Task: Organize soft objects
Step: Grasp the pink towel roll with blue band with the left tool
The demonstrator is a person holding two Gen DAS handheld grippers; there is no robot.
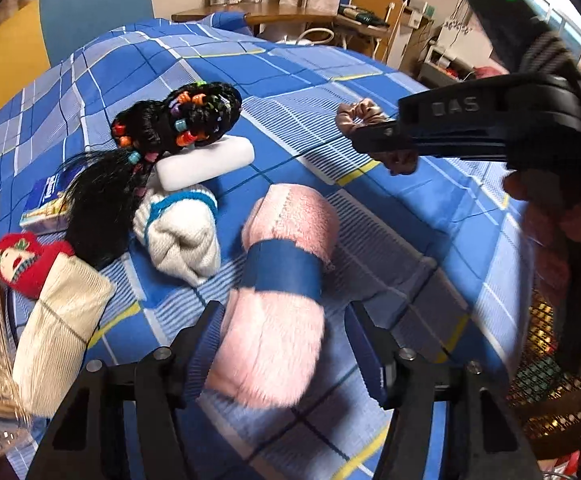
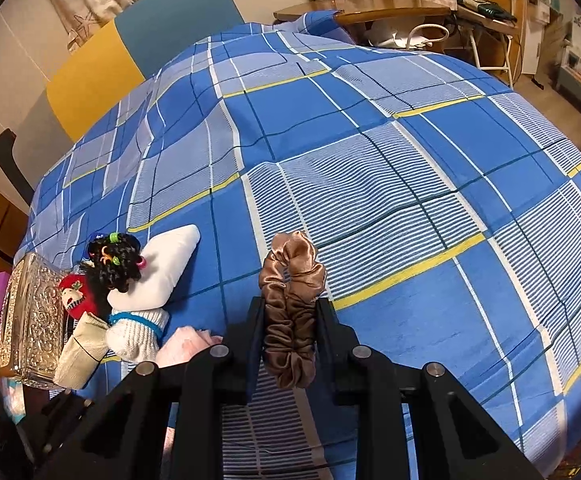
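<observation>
A pink fluffy roll (image 1: 286,220) with a blue band lies on the blue plaid cover (image 1: 330,64). My left gripper (image 1: 286,320) stands open over its near end. The left finger (image 1: 206,340) touches the fluff and the right finger (image 1: 364,344) stands clear of it. My right gripper (image 2: 290,308) is shut on a brown satin scrunchie (image 2: 290,280), held above the cover. In the left wrist view the right gripper (image 1: 374,136) shows at the right with the scrunchie (image 1: 360,112) at its tip. A corner of the pink roll (image 2: 188,344) shows in the right wrist view.
Left of the roll lie a white knitted sock (image 1: 178,236), a black beaded hairpiece (image 1: 178,120) on a white pad (image 1: 206,162), a red doll (image 1: 22,260) and a beige cloth (image 1: 58,332). An ornate glass box (image 2: 30,312) stands at the cover's left edge. Bare plaid cover (image 2: 370,140) stretches beyond.
</observation>
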